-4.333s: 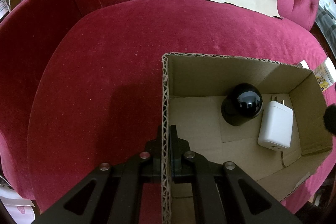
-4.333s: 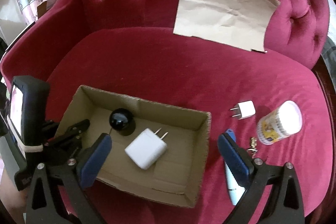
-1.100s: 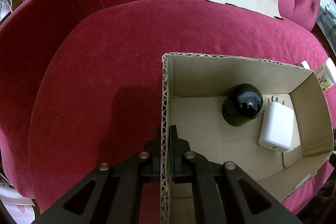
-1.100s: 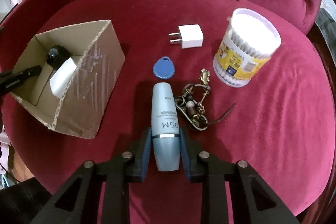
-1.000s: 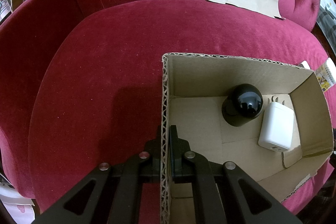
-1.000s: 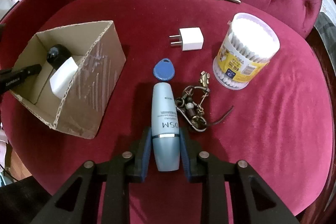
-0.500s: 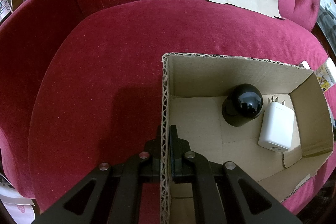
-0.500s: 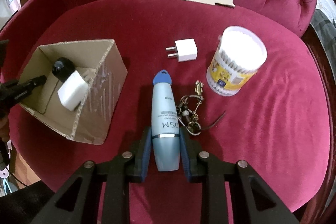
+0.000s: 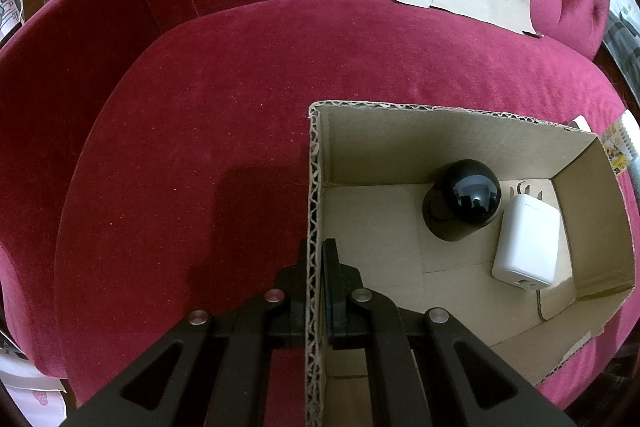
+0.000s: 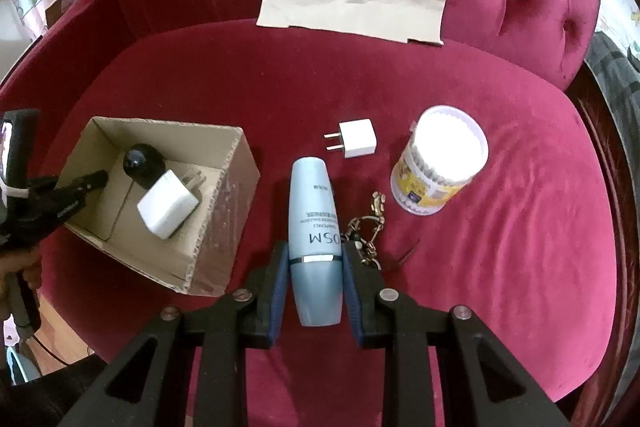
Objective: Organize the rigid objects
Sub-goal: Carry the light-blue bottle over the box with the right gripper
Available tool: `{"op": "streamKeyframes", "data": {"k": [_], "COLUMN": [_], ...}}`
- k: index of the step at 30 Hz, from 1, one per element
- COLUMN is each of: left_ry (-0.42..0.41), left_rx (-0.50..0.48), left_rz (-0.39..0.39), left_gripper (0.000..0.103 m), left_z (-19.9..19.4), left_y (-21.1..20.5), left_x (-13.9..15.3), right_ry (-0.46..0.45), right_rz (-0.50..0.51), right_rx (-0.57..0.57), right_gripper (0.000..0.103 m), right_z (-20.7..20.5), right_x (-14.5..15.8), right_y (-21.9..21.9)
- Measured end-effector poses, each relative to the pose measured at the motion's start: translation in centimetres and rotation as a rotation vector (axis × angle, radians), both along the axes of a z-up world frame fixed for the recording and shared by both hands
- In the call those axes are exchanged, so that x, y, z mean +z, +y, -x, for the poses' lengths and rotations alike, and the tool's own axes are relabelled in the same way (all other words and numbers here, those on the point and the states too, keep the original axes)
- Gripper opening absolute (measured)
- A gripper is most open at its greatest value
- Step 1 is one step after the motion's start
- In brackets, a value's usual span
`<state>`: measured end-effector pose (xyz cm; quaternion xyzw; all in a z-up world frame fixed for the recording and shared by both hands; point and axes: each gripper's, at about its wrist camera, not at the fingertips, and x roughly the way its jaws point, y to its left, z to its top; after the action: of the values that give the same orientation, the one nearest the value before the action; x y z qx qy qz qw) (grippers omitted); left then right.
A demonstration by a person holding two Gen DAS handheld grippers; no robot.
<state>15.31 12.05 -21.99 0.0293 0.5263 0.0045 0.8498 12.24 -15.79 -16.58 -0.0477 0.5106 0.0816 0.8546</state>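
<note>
Apparently the bottle (image 10: 314, 223) hides a blue tag beneath.

I am viewing the box (image 10: 224, 211) lying left of the bottle (image 10: 314, 223); small plug (image 10: 356, 139) and swab tub (image 10: 438, 167) sitting right, sphere (image 10: 140, 159) and charger (image 10: 168, 205) inside.

Right gripper (image 10: 314, 279), jaws clamped on a pale blue bottle (image 10: 314, 227), cap end toward camera. Left of it, an open cardboard box (image 10: 224, 227) holds a black ball (image 10: 138, 159) and a white charger (image 10: 168, 205). On the red cushion (image 10: 500, 267): small white plug (image 10: 358, 139), cotton-swab tub (image 10: 440, 163), keyring (image 10: 366, 231).
</note>
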Motion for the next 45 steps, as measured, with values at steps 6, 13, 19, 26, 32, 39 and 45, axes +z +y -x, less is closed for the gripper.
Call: {"op": "streamKeyframes", "data": {"k": [6, 13, 19, 26, 32, 39, 45], "left_ry": [0.000, -0.001, -0.001, -0.001, -0.001, -0.001, -0.002], "left_rx": [0.001, 0.001, 0.001, 0.001, 0.001, 0.001, 0.000], "left_rz": [0.001, 0.000, -0.001, -0.001, -0.001, -0.001, -0.001], "left_gripper": [0.004, 0.004, 0.004, 0.004, 0.004, 0.004, 0.004], "left_z": [0.0, 0.0, 0.0, 0.0, 0.0, 0.0, 0.0], "left_y": [0.0, 0.2, 0.1, 0.1, 0.1, 0.1, 0.1], "left_x": [0.0, 0.0, 0.0, 0.0, 0.0, 0.0, 0.0], "right_ry": [-0.019, -0.047, -0.061, -0.066, -0.067, -0.055, -0.043], "right_rz": [0.004, -0.009, -0.029, -0.053, -0.064, -0.079, -0.095], "right_rx": [0.010, 0.021, 0.046, 0.073, 0.105, 0.135, 0.155], "right_gripper": [0.027, 0.027, 0.027, 0.027, 0.027, 0.027, 0.027], "right_z": [0.2, 0.2, 0.0, -0.3, -0.4, -0.6, -0.8], "right_x": [0.8, 2.2, 2.9, 3.2, 3.1, 2.7, 2.4], "right_y": [1.1, 2.5, 4.0, 5.9, 8.1, 10.2, 12.2]}}
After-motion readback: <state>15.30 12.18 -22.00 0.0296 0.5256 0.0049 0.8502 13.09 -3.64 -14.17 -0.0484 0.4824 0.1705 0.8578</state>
